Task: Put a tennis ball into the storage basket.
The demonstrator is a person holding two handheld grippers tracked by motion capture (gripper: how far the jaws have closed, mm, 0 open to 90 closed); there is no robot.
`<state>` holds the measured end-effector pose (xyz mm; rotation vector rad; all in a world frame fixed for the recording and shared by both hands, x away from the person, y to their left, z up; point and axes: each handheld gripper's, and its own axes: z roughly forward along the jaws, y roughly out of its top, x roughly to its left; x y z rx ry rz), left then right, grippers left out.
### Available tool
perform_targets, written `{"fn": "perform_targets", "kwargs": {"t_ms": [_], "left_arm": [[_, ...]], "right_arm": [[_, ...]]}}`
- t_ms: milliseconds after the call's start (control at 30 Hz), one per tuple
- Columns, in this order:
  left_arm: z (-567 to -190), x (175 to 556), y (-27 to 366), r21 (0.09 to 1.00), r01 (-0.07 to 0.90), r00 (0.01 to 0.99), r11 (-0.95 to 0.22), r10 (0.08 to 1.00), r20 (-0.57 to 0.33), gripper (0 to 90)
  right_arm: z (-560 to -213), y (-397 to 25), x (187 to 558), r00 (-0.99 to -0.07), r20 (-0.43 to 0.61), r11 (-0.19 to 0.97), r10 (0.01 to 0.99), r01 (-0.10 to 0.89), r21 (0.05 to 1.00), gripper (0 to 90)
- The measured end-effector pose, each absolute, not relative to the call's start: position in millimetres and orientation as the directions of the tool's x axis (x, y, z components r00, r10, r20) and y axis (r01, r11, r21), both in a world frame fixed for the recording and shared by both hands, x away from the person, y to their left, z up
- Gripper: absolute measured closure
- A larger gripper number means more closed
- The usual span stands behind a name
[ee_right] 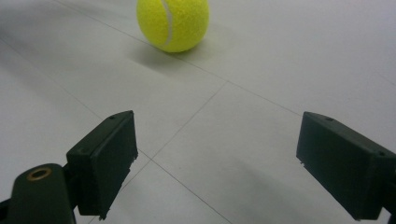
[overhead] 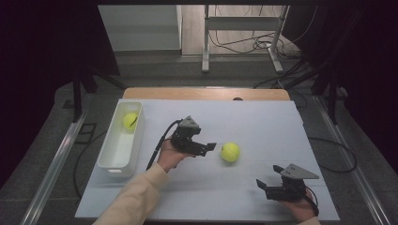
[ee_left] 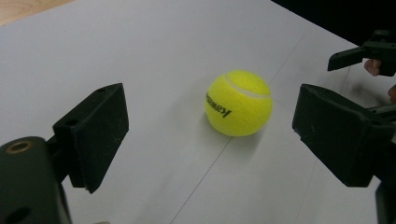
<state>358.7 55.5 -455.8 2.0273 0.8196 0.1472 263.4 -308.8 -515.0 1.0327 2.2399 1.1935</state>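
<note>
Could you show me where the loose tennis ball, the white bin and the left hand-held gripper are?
loose tennis ball [overhead: 230, 152], high view, middle of its yellow felt.
white bin [overhead: 107, 142], high view, its left wall.
left hand-held gripper [overhead: 209, 147], high view, between its open jaw tips.

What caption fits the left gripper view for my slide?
Open left hand-held gripper lined up on a yellow tennis ball resting on the white table.

Left hand-held gripper [overhead: 210, 149] just beside tennis ball [overhead: 230, 152] on table [overhead: 263, 122].

The left gripper [overhead: 210, 148] and the right gripper [overhead: 261, 184] are matte black, each with two blocky jaws and a grey three-cornered plate on top. A black cable trails from the left one (a brass-coloured screw hole shows by each near jaw). The left arm wears a cream sleeve [overhead: 133, 199].
</note>
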Motion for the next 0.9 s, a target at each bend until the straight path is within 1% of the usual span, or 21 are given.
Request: {"fn": "perform_targets", "kwargs": {"t_ms": [900], "left_arm": [[-466.3, 366.6, 26.6, 0.764, 0.500, 0.791, -0.408, 0.574, -0.211, 11.4]], "right_arm": [[-515.3, -308.6, 263.3, -0.652, -0.009, 0.371, 0.758, 0.419, 0.829, 12.9]]}}
